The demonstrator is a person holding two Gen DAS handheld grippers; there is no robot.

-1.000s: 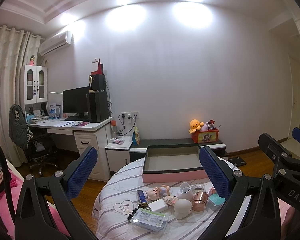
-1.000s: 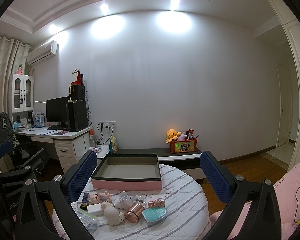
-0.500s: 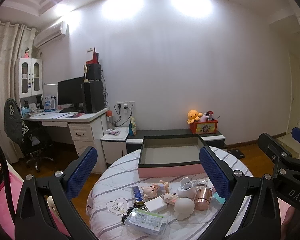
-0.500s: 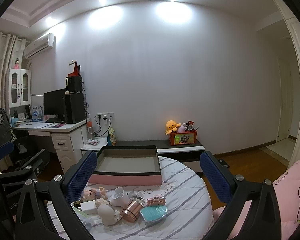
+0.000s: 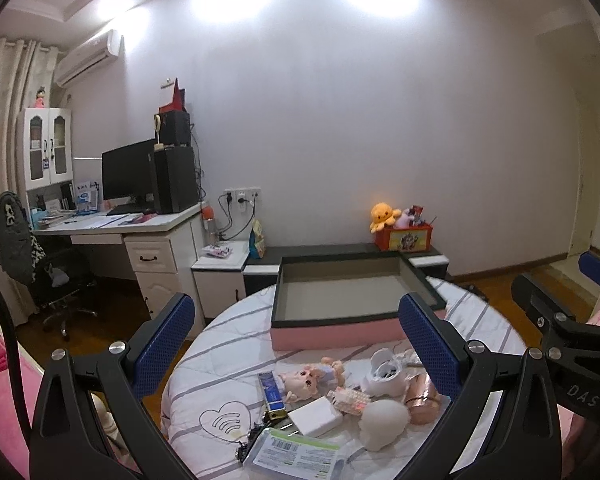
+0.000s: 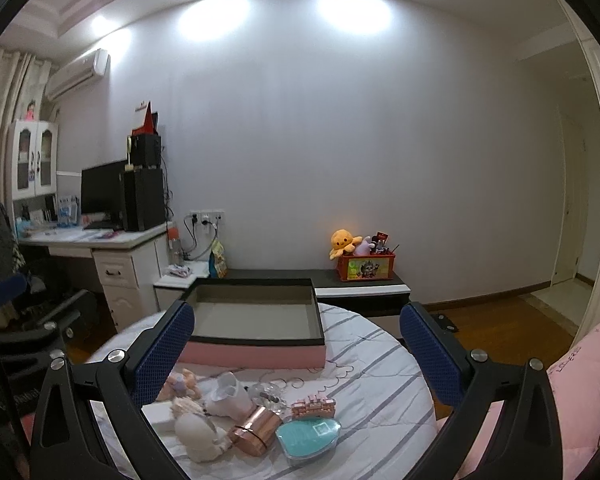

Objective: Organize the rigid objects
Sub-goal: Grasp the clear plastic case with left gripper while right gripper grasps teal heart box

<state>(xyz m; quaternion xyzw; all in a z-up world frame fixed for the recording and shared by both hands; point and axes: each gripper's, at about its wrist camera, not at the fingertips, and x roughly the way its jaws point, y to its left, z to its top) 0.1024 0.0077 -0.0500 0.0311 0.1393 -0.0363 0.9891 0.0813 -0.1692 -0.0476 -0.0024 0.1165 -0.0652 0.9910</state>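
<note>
A round table (image 5: 220, 364) with a striped cloth holds an empty pink box (image 5: 340, 300) with a dark rim at its far side. In front of it lie a small doll (image 5: 304, 378), a white block (image 5: 315, 420), a white cup (image 5: 382, 372), a white round figure (image 5: 380, 422), a copper cylinder (image 6: 256, 430), a teal heart case (image 6: 310, 436), a pink clip (image 6: 314, 404) and a clear packet (image 5: 296, 456). My left gripper (image 5: 296, 344) is open and empty above the objects. My right gripper (image 6: 296, 348) is open and empty, also above them.
A desk (image 5: 116, 224) with a monitor and an office chair (image 5: 56, 276) stand at the left. A low dark cabinet (image 6: 360, 288) with a toy bin (image 6: 366, 266) runs along the far wall. Pink bedding (image 6: 580, 380) lies at the right.
Both grippers have tilted downward and moved closer to the table, so the objects and the box sit larger and higher in view. Jaws stayed open.
</note>
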